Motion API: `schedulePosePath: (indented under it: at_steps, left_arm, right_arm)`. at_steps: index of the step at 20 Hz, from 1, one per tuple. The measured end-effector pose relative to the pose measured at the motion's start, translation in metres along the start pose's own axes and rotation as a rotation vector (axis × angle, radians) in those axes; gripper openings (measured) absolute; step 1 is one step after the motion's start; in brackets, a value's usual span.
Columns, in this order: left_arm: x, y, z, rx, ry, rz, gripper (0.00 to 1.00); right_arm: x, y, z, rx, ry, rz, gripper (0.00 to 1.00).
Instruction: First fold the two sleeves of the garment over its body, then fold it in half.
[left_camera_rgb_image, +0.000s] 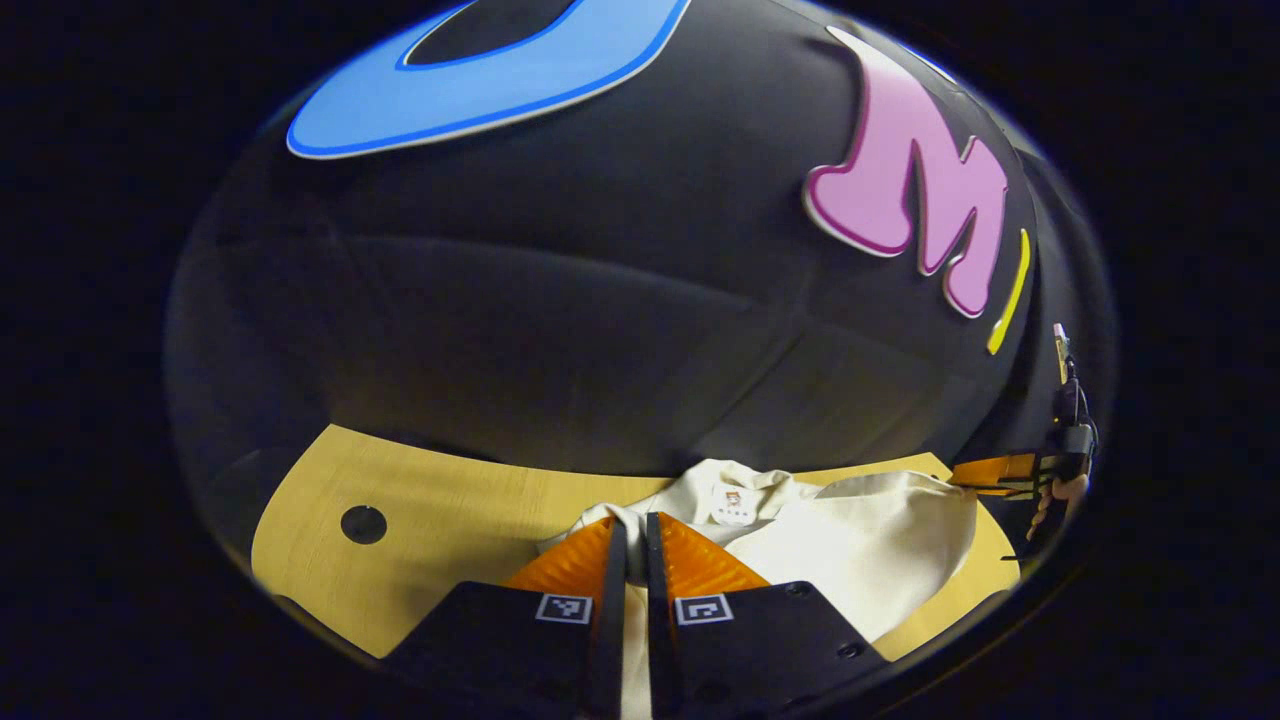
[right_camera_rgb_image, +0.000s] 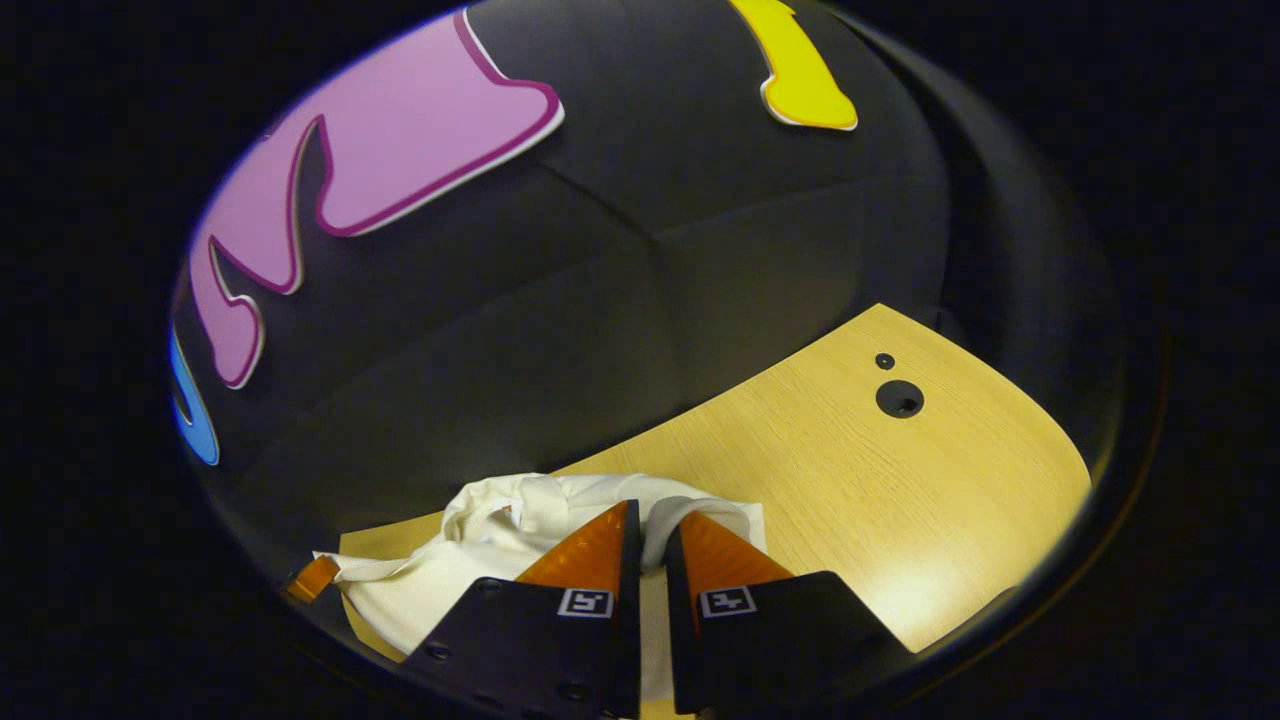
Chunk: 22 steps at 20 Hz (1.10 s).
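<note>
A cream garment (left_camera_rgb_image: 860, 545) lies bunched on the wooden table (left_camera_rgb_image: 450, 520), its collar label (left_camera_rgb_image: 733, 503) facing up. In the left gripper view, my left gripper (left_camera_rgb_image: 636, 522) is shut on a fold of the cloth, and a strip of fabric runs down between its fingers. Farther right, my right gripper (left_camera_rgb_image: 995, 472) pinches the garment's far edge. In the right gripper view, the right gripper (right_camera_rgb_image: 650, 512) is shut on the garment (right_camera_rgb_image: 470, 570), with cloth showing in the narrow gap. The left gripper (right_camera_rgb_image: 312, 577) shows at the cloth's left corner.
The table (right_camera_rgb_image: 880, 480) spreads out to the right of the garment and has a round black hole (right_camera_rgb_image: 899, 398) and a smaller one (right_camera_rgb_image: 884, 360). Another hole (left_camera_rgb_image: 363, 524) sits to the garment's left. A hand (left_camera_rgb_image: 1062, 490) holds the right gripper.
</note>
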<state>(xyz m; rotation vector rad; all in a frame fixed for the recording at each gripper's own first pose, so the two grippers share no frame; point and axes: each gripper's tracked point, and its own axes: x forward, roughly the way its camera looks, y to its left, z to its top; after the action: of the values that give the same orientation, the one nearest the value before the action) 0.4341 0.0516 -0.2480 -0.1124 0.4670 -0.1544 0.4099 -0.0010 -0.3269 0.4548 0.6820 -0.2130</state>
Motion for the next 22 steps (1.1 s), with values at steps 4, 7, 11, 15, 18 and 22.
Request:
schedulePosePath:
  at_steps: [4, 7, 11, 15, 18, 22]
  left_arm:
    - [0.011, 0.003, -0.019, -0.024, 0.018, 0.014, 0.40]
    - [0.011, 0.009, -0.015, 0.011, -0.017, 0.078, 0.89]
    - [-0.030, 0.001, 0.004, 0.059, -0.092, 0.115, 0.96]
    - [-0.111, -0.019, 0.024, 0.063, -0.201, 0.127, 0.96]
    - [-0.179, -0.045, 0.043, 0.026, -0.264, 0.106, 0.96]
    - [-0.278, -0.069, 0.072, 0.055, -0.355, 0.117, 0.96]
  right_arm:
    - [0.018, 0.001, -0.006, -0.185, -0.056, -0.001, 0.07]
    - [0.019, 0.009, -0.016, -0.272, -0.069, 0.016, 0.41]
    - [-0.018, 0.014, -0.006, -0.413, -0.158, 0.015, 1.00]
    - [-0.097, 0.029, 0.028, -0.438, -0.365, 0.013, 0.99]
    - [-0.173, 0.036, 0.044, -0.464, -0.494, 0.014, 0.97]
    - [-0.269, 0.042, 0.053, -0.502, -0.592, 0.008, 0.97]
